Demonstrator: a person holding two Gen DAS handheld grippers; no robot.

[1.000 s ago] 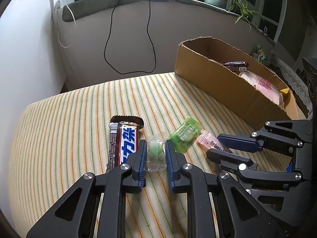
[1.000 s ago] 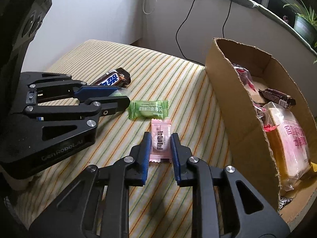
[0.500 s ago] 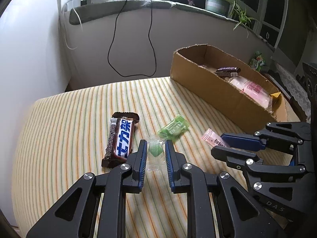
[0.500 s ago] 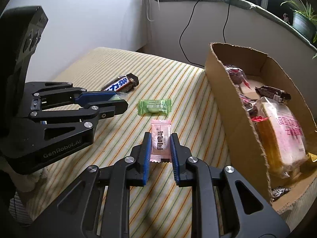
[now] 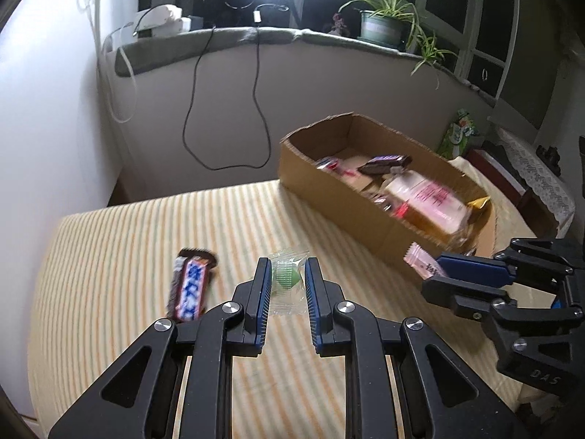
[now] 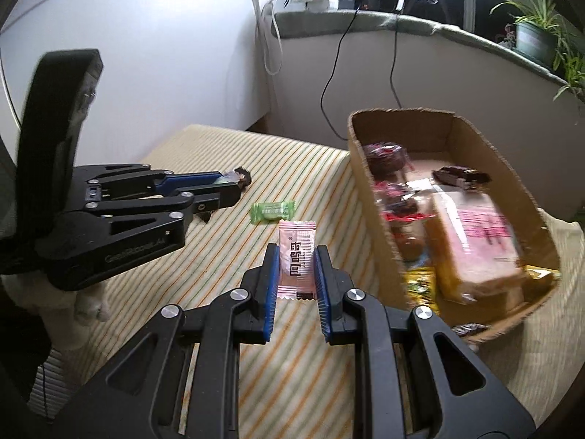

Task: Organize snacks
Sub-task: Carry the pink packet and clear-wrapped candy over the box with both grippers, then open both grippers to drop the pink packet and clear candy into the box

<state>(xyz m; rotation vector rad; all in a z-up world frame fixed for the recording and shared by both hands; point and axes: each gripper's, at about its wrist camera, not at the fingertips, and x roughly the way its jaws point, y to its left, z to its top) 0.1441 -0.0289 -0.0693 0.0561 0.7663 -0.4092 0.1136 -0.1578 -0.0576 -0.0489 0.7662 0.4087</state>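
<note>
My left gripper point(image 5: 288, 274) is shut on a clear-wrapped green candy point(image 5: 287, 280) and holds it above the striped table point(image 5: 120, 241). My right gripper point(image 6: 297, 256) is shut on a pink candy packet point(image 6: 296, 256), lifted beside the cardboard box point(image 6: 369, 197); the packet also shows in the left wrist view point(image 5: 422, 261). The box point(image 5: 329, 186) holds a pink bread pack point(image 6: 479, 245), a dark bar point(image 6: 460, 175) and other snacks. A Snickers bar point(image 5: 192, 285) and a green candy point(image 6: 272, 211) lie on the table. The left gripper also shows in the right wrist view point(image 6: 226, 192).
A black cable point(image 5: 226, 109) hangs down the wall behind the table. Potted plants point(image 5: 384, 22) stand on the sill. The white wall point(image 5: 44, 128) is close on the left. A lace-covered cabinet point(image 5: 526, 175) stands at the far right.
Both grippers have risen from the table with their candies held, and the view now looks down into the box from higher up. The other green candy stayed on the table.
</note>
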